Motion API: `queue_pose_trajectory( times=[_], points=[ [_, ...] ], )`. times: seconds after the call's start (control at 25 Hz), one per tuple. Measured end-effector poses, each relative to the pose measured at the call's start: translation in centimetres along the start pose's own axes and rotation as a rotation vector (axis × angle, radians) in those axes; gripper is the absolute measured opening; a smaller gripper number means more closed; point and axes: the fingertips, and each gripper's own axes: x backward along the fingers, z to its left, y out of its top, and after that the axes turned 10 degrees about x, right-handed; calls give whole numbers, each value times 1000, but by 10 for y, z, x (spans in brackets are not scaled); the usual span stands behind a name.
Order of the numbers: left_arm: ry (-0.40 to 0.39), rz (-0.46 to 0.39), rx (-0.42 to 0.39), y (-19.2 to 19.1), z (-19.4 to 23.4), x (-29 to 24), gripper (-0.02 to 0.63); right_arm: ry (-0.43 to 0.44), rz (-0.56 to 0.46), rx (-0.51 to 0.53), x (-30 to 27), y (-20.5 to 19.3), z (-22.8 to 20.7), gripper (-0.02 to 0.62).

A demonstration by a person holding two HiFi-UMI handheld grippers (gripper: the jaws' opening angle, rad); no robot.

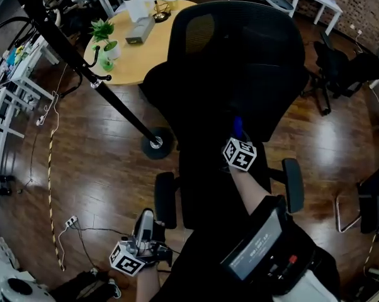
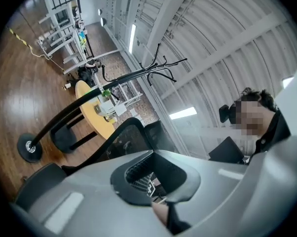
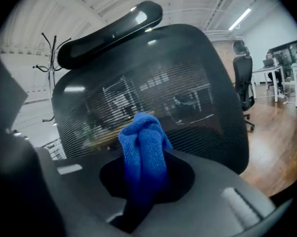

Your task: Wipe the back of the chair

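Right gripper view: our right tool (image 3: 142, 177) clenches a bunched blue cloth (image 3: 140, 143) near the black mesh chair back (image 3: 188, 98); our left tool (image 2: 156, 184) is clenched shut.

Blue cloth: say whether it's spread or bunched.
Bunched: the blue cloth stands as a crumpled wad clamped in the jaws of the right gripper.

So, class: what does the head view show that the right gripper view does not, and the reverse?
Head view only: the yellow table, the left tool and the armrests. Right gripper view only: the ceiling lights and a person at a far desk. Both: the chair back, the blue cloth in the right tool, and the coat stand.
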Motion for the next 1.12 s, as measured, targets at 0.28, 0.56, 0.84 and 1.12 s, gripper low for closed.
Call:
queue_pose_trajectory(
  times=[0.28,0.56,0.84,1.12],
  points=[
    [38,-55,-37,13,-5,28,6,579,274,265,-13,-87,185,34],
    [81,-64,-56,5,-7,40,6,822,275,353,7,-100,253,34],
    [68,24,-41,-26,4,12,6,595,290,272,-27,-107,128,34],
    [-18,154,16,-69,14,-58,6,319,296,295,-18,-91,-45,34]
  ],
)
